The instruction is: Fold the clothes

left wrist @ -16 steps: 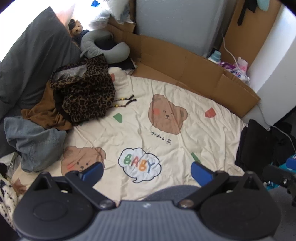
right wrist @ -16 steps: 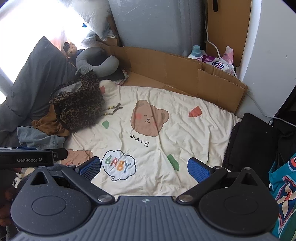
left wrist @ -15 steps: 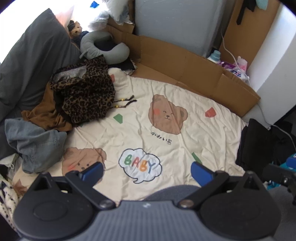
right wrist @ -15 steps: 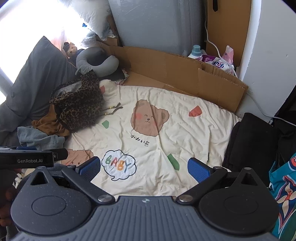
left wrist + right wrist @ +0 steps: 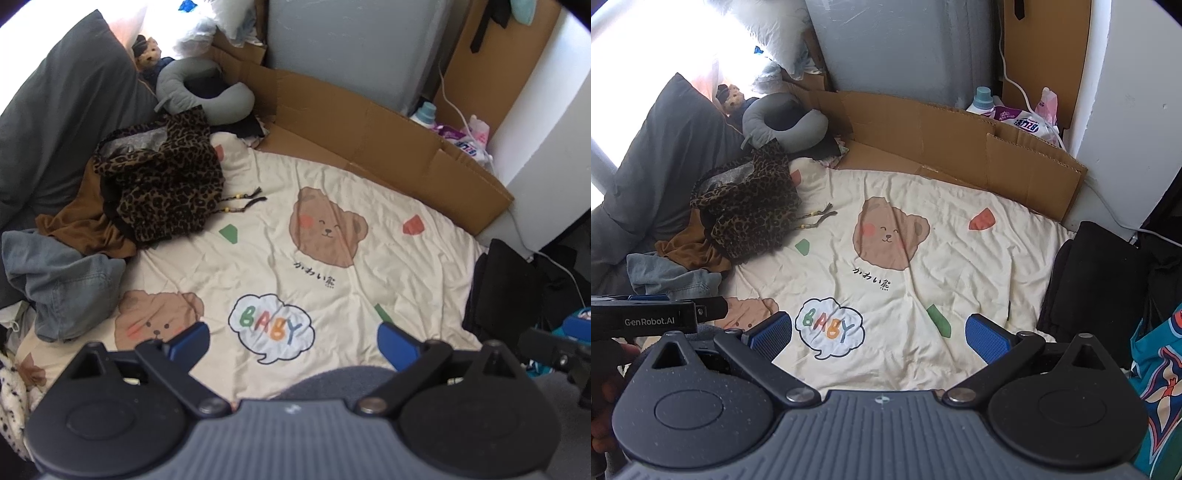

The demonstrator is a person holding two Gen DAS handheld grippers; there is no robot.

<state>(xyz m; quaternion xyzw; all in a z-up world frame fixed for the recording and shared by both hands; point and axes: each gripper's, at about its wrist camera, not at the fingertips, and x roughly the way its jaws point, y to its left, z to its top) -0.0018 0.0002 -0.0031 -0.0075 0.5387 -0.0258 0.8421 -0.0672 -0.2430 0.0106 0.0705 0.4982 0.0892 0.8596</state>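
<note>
Both claws (image 5: pixel 293 341) (image 5: pixel 878 334) spread, empty; crumpled leopard-print garment (image 5: pixel 166 177), possibly fleece, beside denim (image 5: pixel 66 280).

we see a cream blanket (image 5: pixel 369 206) printed with brown bears, green and red shapes and a white bubble with multicoloured letters. on it lie a leopard-print garment (image 5: pixel 166 184), a rust-brown garment (image 5: pixel 81 225) and a faded blue denim piece (image 5: pixel 62 280). the neck pillow (image 5: pixel 207 92) is grey, the cardboard (image 5: pixel 369 136) tan, the gripper pads (image 5: pixel 768 334) blue.
</note>
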